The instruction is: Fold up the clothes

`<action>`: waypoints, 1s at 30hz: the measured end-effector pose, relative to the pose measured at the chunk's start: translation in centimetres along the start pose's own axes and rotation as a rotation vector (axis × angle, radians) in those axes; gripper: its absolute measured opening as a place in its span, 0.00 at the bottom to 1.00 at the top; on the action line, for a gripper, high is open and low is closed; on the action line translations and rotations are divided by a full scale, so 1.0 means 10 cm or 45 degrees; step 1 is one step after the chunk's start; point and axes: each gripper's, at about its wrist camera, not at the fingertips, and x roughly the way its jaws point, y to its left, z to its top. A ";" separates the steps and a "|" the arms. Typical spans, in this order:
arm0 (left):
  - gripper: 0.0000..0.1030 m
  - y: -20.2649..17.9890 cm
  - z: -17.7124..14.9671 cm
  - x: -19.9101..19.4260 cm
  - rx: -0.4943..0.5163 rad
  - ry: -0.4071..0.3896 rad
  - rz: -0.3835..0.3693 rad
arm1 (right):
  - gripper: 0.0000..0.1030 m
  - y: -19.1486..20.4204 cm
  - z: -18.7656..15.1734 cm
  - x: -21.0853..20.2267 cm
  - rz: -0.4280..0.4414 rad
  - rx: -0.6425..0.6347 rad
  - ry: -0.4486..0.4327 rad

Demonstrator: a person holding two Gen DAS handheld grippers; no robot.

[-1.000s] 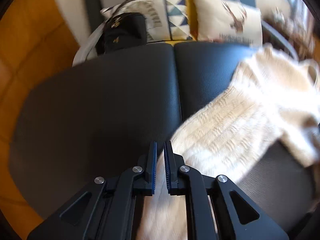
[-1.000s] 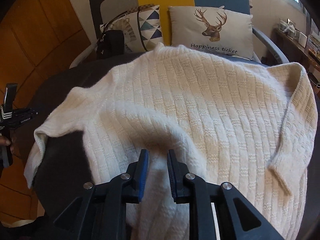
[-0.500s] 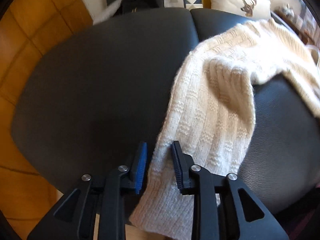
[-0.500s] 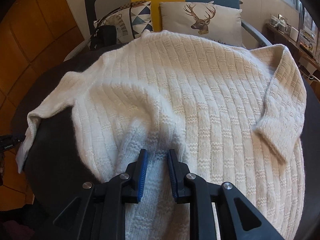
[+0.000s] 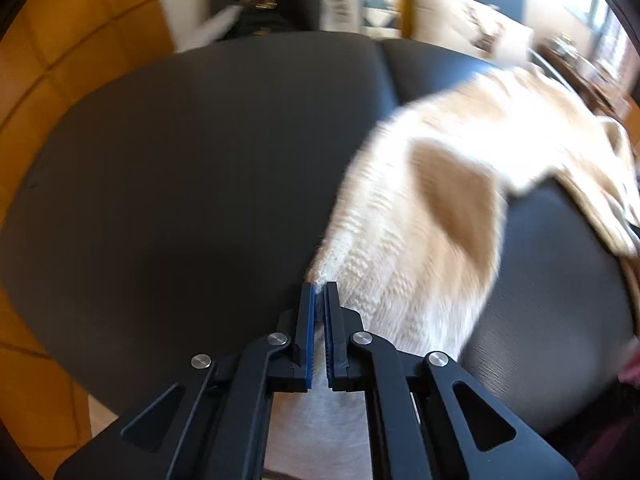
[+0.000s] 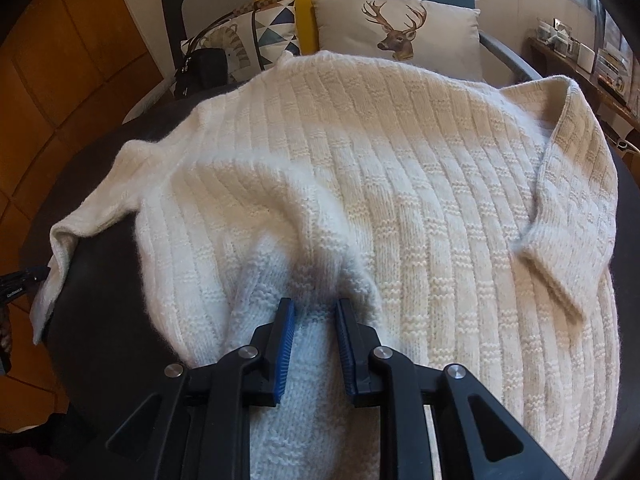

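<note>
A cream ribbed knit sweater [image 6: 400, 160] lies spread over a black leather seat [image 5: 180, 180]. Its left sleeve [image 5: 400, 260] trails down toward the seat's near edge. My left gripper [image 5: 319, 286] is closing tight on that sleeve's edge, with a little knit pinched between the blue pads. My right gripper [image 6: 314, 304] is shut on a raised fold of the sweater's lower body. The sweater's right sleeve [image 6: 568, 208] lies folded inward across the body. The left gripper's tip [image 6: 16, 284] shows at the right wrist view's far left, beside the sleeve end [image 6: 60, 248].
A black handbag [image 6: 200, 68] and a triangle-patterned pillow [image 6: 276, 24] stand behind the seat, beside a deer pillow [image 6: 396, 28]. A cluttered shelf [image 6: 580, 52] runs along the right. Wooden floor [image 5: 40, 80] lies left of the seat.
The left gripper opened, drew back along the sleeve toward its end, then shut on the sleeve's edge. The right gripper kept its hold and hardly moved; the sweater lies flatter.
</note>
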 end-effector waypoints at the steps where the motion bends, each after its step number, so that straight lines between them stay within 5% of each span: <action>1: 0.02 0.09 0.03 0.00 -0.034 -0.012 0.051 | 0.20 0.00 0.00 0.00 0.000 -0.001 0.002; 8: 0.02 0.51 0.60 -0.11 -0.110 -0.126 0.328 | 0.20 0.07 0.07 0.03 -0.036 -0.036 0.032; 16: 0.06 0.41 0.80 0.46 -0.132 0.114 0.469 | 0.20 0.16 0.15 0.08 0.039 -0.019 0.061; 20: 0.08 0.46 0.73 0.24 -0.227 0.131 0.422 | 0.20 -0.05 0.15 -0.22 0.060 0.029 0.001; 25: 0.08 0.55 0.59 0.01 -0.291 0.149 0.441 | 0.27 -0.74 0.08 -0.87 -0.085 0.239 -0.178; 28: 0.08 0.58 0.48 -0.21 -0.422 0.093 0.305 | 0.29 -1.15 0.01 -1.02 -0.192 0.356 -0.190; 30: 0.08 0.37 0.42 -0.42 -0.421 0.010 0.184 | 0.29 -1.35 -0.05 -1.00 -0.151 0.466 -0.191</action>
